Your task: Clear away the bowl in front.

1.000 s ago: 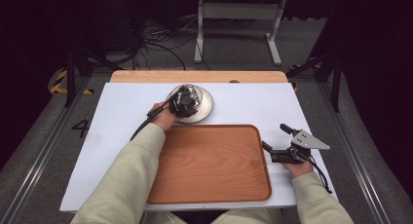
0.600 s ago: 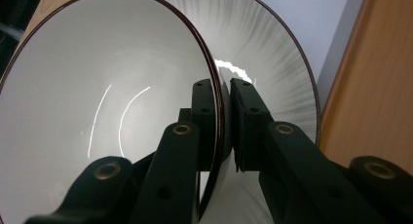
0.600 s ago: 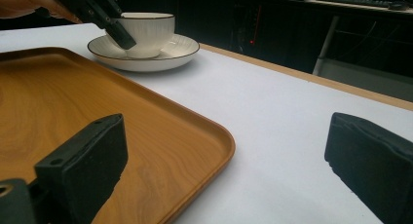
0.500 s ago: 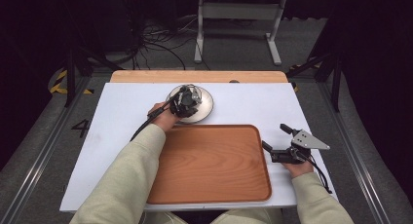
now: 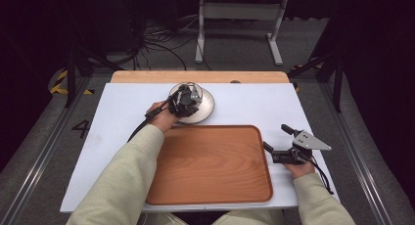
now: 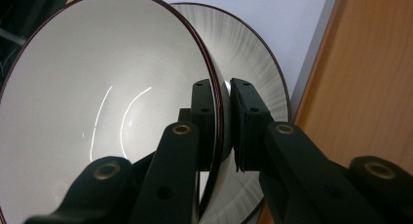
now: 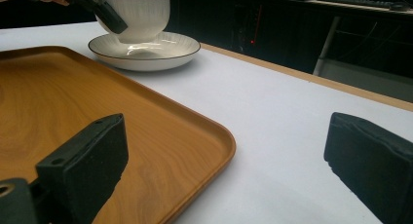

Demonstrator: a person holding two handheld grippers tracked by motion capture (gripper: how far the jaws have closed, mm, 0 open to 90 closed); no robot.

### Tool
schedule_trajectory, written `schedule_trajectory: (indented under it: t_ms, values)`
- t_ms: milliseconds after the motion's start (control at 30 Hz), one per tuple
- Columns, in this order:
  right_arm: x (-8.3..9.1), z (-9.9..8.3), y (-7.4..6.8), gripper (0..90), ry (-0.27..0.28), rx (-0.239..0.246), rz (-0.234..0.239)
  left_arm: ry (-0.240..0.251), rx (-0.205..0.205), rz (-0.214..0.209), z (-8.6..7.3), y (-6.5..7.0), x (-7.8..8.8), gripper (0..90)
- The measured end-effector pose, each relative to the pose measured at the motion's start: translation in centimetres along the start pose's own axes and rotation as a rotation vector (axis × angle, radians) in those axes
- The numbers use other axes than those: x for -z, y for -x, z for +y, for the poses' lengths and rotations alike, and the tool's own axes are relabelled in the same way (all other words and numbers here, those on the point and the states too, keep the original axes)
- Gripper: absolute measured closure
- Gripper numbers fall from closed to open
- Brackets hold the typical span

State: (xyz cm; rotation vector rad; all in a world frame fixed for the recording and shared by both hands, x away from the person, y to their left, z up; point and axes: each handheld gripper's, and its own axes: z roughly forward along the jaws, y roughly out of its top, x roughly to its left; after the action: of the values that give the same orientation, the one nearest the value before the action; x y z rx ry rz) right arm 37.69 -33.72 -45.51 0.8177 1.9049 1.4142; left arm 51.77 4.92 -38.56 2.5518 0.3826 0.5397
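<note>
Nothing much has shifted since a second ago: my left gripper (image 5: 188, 99) sits in the same spot over the bowl (image 6: 104, 102), and my right gripper (image 5: 280, 143) rests where it was on the tabletop (image 5: 117, 107), just beside the wooden tray (image 5: 210, 161).

My left jaws are clenched on the bowl's rim, one pad inside the wall and one outside, as the left gripper view makes plain. The right jaws stand wide apart, holding nothing.

The bowl sits on the plate (image 7: 146, 51) at the far side of the tabletop, just beyond the tray's far left corner. It looks about upright in the right gripper view, mouth up, and being round it has no long axis across the tabletop; its only axis runs vertically through foot and mouth.

I judge the step in hand is lifting the bowl off the plate. To do it well I would rise straight up, keeping the mouth level so the thin rim does not pivot between the pads, and clear the plate's lip before travelling sideways.
</note>
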Motion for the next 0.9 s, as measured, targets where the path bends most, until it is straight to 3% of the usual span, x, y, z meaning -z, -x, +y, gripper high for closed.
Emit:
schedule_trajectory:
  t_ms: [400,600,900]
  values:
    - [0.0,0.0,0.0,3.0,-0.001,-0.002,-0.001,0.032,0.0,-0.009,0.4,0.4,2.1,81.9]
    - [0.0,0.0,0.0,2.8,0.0,-0.002,-0.001,0.038,-0.019,-0.048,0.6,0.9,3.0,81.8]
    - [0.0,0.0,0.0,2.3,0.001,-0.002,-0.002,0.053,-0.044,-0.072,0.9,2.0,4.3,81.8]
